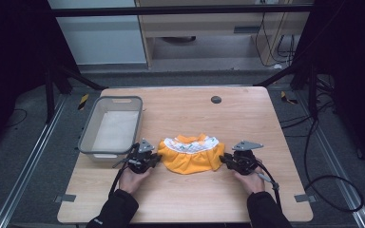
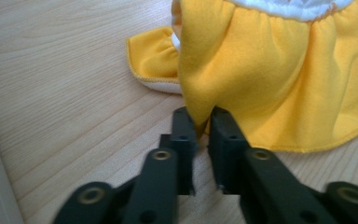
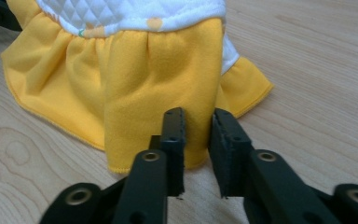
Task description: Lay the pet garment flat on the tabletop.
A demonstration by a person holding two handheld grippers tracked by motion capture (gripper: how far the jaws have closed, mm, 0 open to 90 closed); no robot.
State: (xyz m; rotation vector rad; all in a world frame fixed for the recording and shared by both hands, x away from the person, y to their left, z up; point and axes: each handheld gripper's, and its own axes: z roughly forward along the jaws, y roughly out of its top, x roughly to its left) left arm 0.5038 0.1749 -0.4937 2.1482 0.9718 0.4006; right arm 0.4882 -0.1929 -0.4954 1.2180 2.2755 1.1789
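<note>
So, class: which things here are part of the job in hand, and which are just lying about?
In use:
- yellow dress
- left claw, pinching the dress's corner
- right claw, jaws either side of its other edge

Lying about:
- grey basket at the table's left
- dark round cap

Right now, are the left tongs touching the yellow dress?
Touching. The left gripper view shows the left tongs pinching a fold of the dress hem between the jaws, no gap.

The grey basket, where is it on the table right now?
In the high view the grey basket sits at the table's left edge, just behind the left gripper and left of the yellow garment.
</note>
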